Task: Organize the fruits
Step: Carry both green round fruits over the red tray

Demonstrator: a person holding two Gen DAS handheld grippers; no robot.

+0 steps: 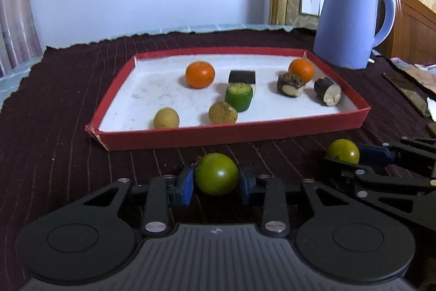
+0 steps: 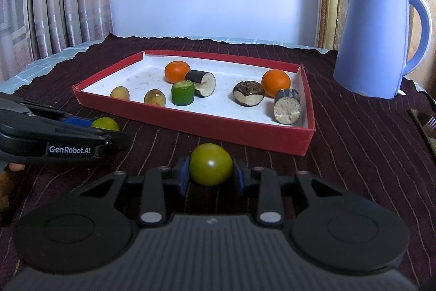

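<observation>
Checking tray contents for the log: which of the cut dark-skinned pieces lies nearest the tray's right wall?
The dark log piece, pale cut face toward the camera, beside the red tray right wall, before the right-hand orange.

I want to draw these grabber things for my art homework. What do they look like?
Both the left gripper and right gripper are matte black, with two round discs on a ribbed grey body, silver rivets on jointed black bars, and blue pads. White lettering, "GenRobot.AI", runs along the left one's side.
</observation>
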